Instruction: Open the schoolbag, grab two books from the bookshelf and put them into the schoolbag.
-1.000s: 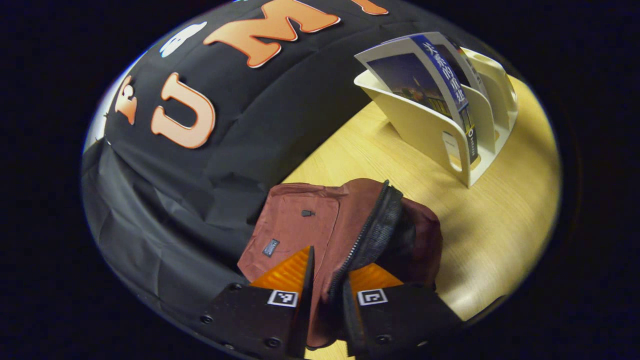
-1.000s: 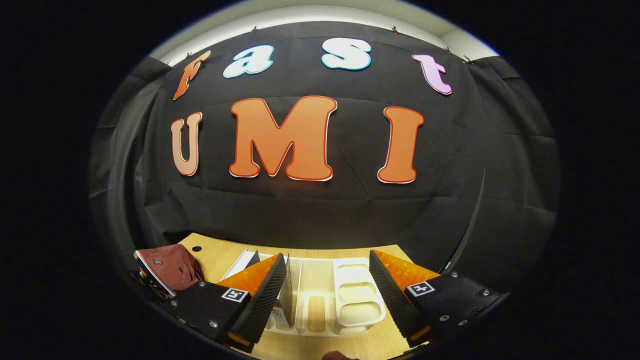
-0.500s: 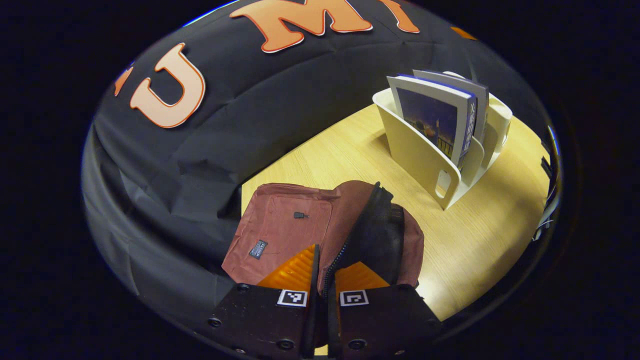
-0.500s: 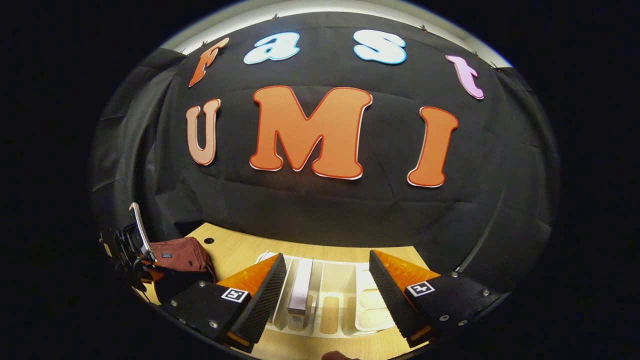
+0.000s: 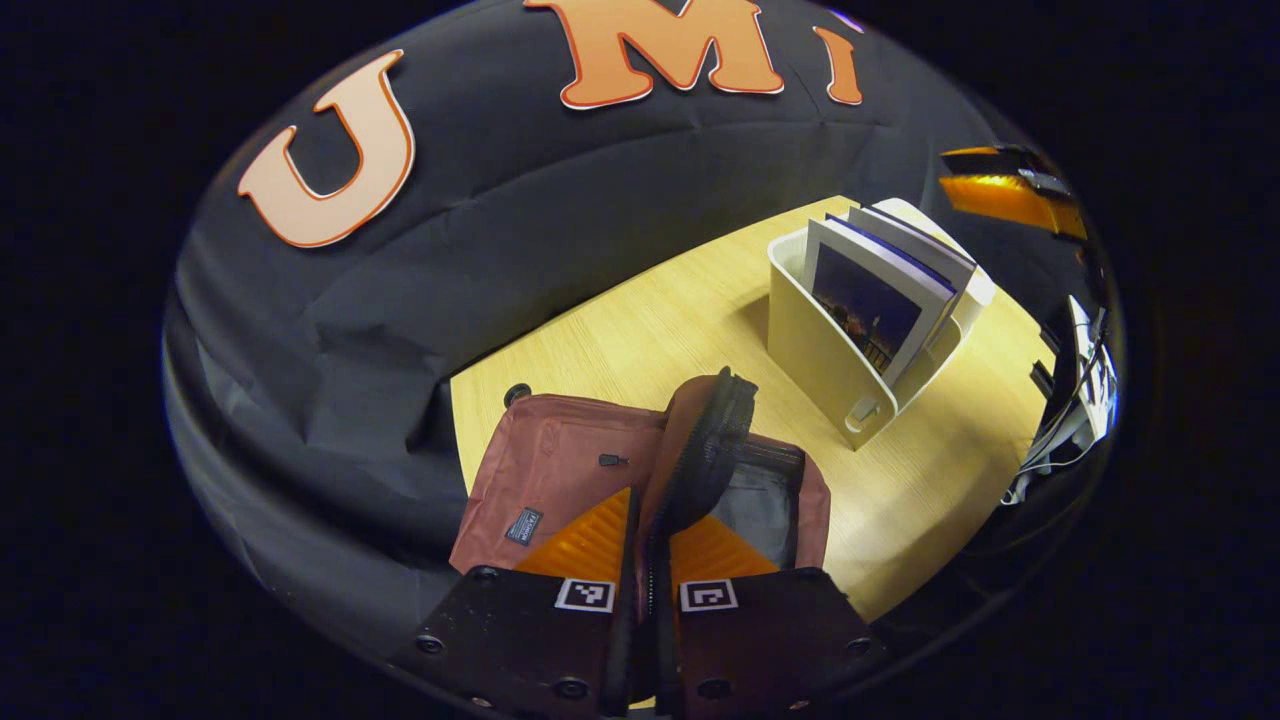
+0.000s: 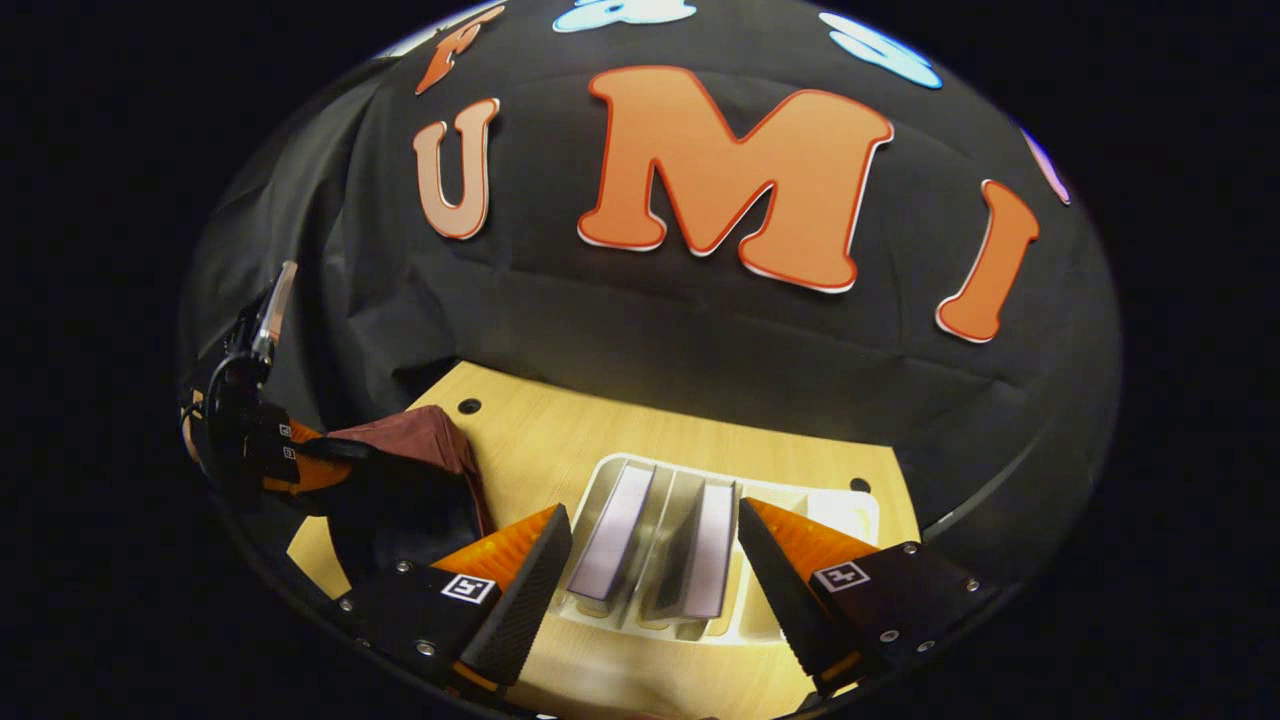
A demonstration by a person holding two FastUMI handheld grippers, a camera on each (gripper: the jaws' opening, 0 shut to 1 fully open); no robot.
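While the left gripper (image 5: pixel 648 560) pinches the zipper edge of the open schoolbag (image 5: pixel 560 470) at the table's (image 5: pixel 640 330) left, the right gripper (image 6: pixel 655 560) hangs above the bookshelf (image 6: pixel 830 515), fingers spread around two upright books (image 6: pixel 655 545).

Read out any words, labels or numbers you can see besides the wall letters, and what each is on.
Nothing legible.
Small patch on the schoolbag: too small to read.
Front book in the bookshelf: cover print too blurred.
Square markers on the left gripper: coded patterns, no words.
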